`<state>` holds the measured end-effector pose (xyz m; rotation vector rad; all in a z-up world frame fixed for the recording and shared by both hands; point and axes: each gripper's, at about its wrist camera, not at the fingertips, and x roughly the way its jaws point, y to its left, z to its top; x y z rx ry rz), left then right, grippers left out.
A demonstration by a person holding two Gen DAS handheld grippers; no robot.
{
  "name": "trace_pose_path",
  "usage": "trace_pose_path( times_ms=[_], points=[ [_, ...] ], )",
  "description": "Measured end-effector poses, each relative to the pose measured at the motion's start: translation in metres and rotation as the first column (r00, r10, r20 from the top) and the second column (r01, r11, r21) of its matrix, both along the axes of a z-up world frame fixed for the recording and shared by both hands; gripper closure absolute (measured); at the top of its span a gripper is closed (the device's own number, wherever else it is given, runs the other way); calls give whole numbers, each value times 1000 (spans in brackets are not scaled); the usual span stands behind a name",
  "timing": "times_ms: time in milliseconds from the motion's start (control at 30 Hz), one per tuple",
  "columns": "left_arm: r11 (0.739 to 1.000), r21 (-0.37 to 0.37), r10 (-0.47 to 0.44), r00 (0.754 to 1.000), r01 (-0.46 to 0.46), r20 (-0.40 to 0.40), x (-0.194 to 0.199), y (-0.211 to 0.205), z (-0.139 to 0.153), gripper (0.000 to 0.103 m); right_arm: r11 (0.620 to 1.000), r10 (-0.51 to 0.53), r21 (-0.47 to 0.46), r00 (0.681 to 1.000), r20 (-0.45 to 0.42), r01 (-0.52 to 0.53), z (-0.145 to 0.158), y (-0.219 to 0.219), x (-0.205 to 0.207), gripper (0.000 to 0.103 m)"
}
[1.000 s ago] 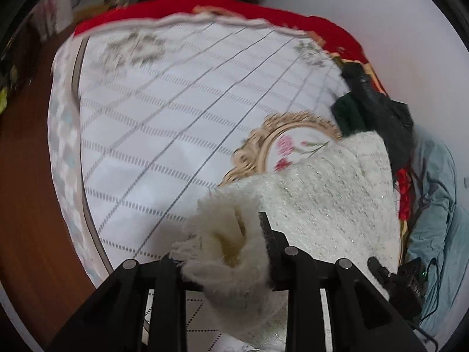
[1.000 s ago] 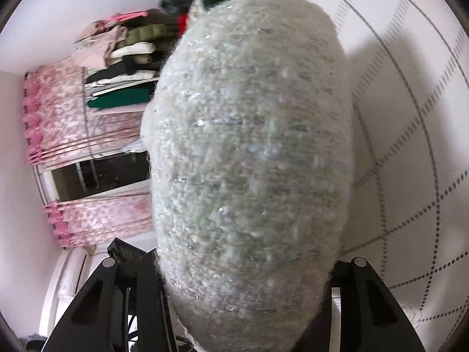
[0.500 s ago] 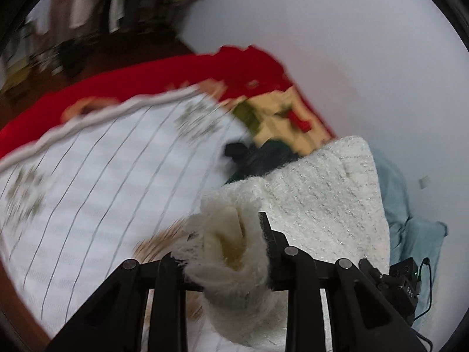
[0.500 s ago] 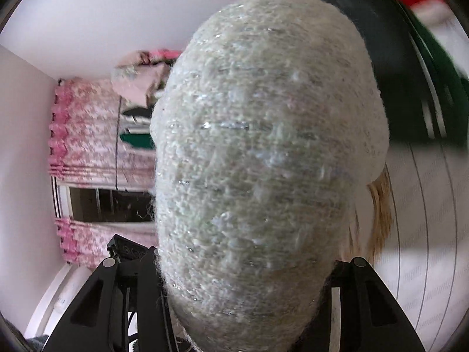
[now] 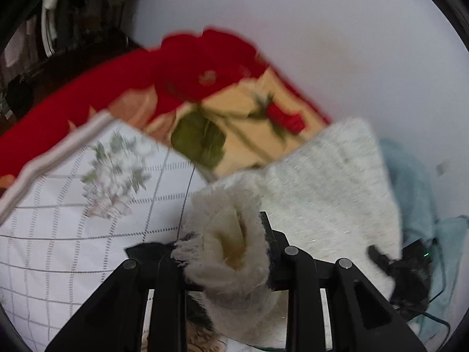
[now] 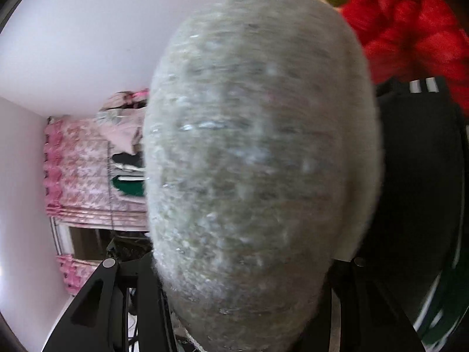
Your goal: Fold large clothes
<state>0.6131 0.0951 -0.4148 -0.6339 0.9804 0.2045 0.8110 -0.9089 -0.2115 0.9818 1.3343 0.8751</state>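
Observation:
A cream fuzzy knit sweater (image 5: 328,187) is held up folded between both grippers above the bed. My left gripper (image 5: 231,252) is shut on a bunched edge of it. My right gripper (image 6: 252,287) is shut on the other end; the sweater (image 6: 258,152) bulges over its fingers and fills the middle of the right wrist view. The right gripper also shows at the lower right of the left wrist view (image 5: 404,272).
A white grid-pattern bedspread (image 5: 73,228) covers the bed, over a red and yellow rose blanket (image 5: 222,94). A black garment with white stripes (image 6: 419,161) lies at the right. A teal cloth (image 5: 416,182) lies by the white wall. Hanging clothes and pink curtains (image 6: 79,164) stand beyond.
Both grippers have carried the sweater toward the head of the bed and the wall; the rose blanket and black garment now fill the views. The grips are unchanged.

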Motion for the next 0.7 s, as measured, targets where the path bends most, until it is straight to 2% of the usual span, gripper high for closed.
trace_pose_path(
  times_ms=[100,200,267,300,400,467,533,600,633,667,700],
  points=[
    [998,40,-37,998,39,-43,9,-6,-24,79,1000,7,-6,1000,5,-7,-22,-7,15,53],
    [995,68,-65,997,69,-50,11,-11,-24,77,999,10,-33,1000,7,-9,-36,-11,18,50],
    [993,91,-74,996,79,-57,14,-12,-20,76,998,13,-69,1000,15,-12,-31,-4,13,44],
    [992,98,-76,995,82,-63,15,-13,-18,75,995,15,-95,1000,13,-14,-27,-2,13,37],
    [988,123,-84,992,95,-91,16,-15,-14,74,974,30,-224,999,26,-23,-6,3,11,26],
    [981,156,-95,989,112,-112,16,-19,-9,74,938,44,-345,998,55,-22,21,15,7,20],
    [973,192,-100,986,125,-132,15,-21,-6,71,892,54,-452,995,87,-9,40,20,4,19],
    [964,226,-108,983,140,-152,16,-24,0,61,830,68,-557,989,132,18,58,28,0,15],
    [960,241,-112,982,146,-151,15,-26,3,55,782,82,-622,983,164,39,69,34,-4,15],
    [952,265,-114,982,152,-153,14,-29,8,32,735,96,-675,977,190,59,79,40,-8,14],
    [946,283,-118,981,159,-156,13,-31,11,12,668,119,-740,968,219,86,91,49,-13,12]
  ],
)
